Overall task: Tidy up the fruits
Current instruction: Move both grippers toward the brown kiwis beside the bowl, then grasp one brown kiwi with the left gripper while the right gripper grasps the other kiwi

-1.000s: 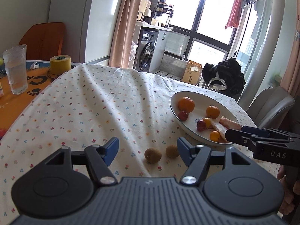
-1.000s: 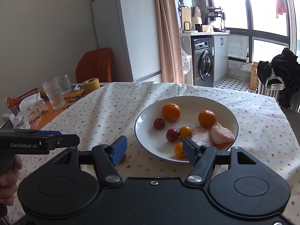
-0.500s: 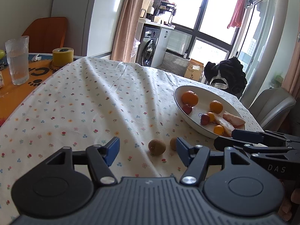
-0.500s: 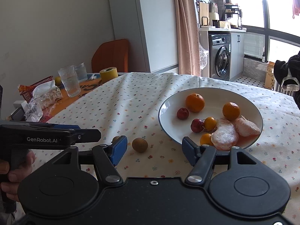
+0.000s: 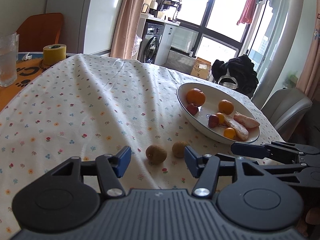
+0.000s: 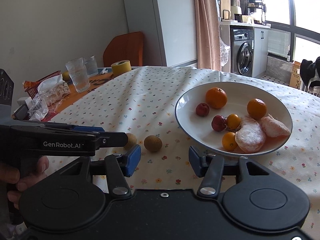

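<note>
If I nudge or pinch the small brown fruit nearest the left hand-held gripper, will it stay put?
Probably not: the brown fruit looks round and lies loose on the tablecloth, so a nudge would likely roll it. Its skin looks dull and rough, so probably not slippery. It seems small and likely light.

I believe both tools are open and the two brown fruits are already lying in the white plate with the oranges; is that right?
Not quite. The two brown fruits are not in the white plate; they lie on the tablecloth in front of it, as the left wrist view shows. The rest holds: the left tool and right tool are both open, and the oranges are in the plate.
</note>
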Available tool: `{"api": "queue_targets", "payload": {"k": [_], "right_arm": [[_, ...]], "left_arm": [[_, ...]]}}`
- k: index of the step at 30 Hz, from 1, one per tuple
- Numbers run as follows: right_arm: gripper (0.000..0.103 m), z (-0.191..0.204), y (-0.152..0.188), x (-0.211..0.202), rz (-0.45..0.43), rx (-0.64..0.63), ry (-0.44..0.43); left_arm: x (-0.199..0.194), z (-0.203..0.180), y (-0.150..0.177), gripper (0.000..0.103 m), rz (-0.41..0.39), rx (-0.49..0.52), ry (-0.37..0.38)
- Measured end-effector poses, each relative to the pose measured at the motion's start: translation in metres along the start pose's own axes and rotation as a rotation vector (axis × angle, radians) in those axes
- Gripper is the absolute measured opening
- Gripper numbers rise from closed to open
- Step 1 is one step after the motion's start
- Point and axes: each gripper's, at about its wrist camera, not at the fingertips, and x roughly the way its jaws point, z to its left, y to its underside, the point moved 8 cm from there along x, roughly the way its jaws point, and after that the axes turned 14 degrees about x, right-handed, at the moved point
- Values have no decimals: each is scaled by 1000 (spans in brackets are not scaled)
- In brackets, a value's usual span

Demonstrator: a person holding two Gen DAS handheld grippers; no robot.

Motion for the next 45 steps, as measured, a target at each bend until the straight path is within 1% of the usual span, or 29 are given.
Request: {"api": "queue_targets", "payload": {"k": [3, 8, 10, 14, 16, 17, 19, 21, 26, 33, 43, 45], "right_arm": [[50, -2, 0, 1, 5, 2, 1], [50, -6, 1, 0, 10, 2, 11], [50, -8, 1, 0, 12, 2, 16], [50, -11, 1, 0, 15, 4, 25], [50, -11, 1, 1, 15, 3, 26], [50, -11, 1, 1, 14, 4, 24], [50, -10, 0, 2, 15, 4, 20], [50, -7, 0, 4, 17, -2, 15], [49, 3, -1, 13, 29, -14, -8], [48, 16, -1, 24, 42, -27, -30], [48, 25, -1, 39, 62, -36, -37], [43, 26, 0, 42, 68, -36, -39]], "left_arm": [[6, -2, 0, 53, 6, -2, 11], [15, -9, -1, 52, 11, 11, 27], [19, -10, -1, 47, 14, 10, 35], [24, -10, 1, 45, 11, 12, 22], [26, -9, 2, 34, 23, 7, 27], [27, -8, 3, 32, 26, 8, 24], [29, -3, 6, 23, 38, 3, 15], [27, -1, 7, 23, 37, -9, 26], [20, 1, 5, 23, 29, -5, 19], [6, 11, 2, 23, 14, -9, -4], [-5, 20, 4, 23, 10, -20, -24], [-6, 21, 5, 23, 10, -21, -26]]}}
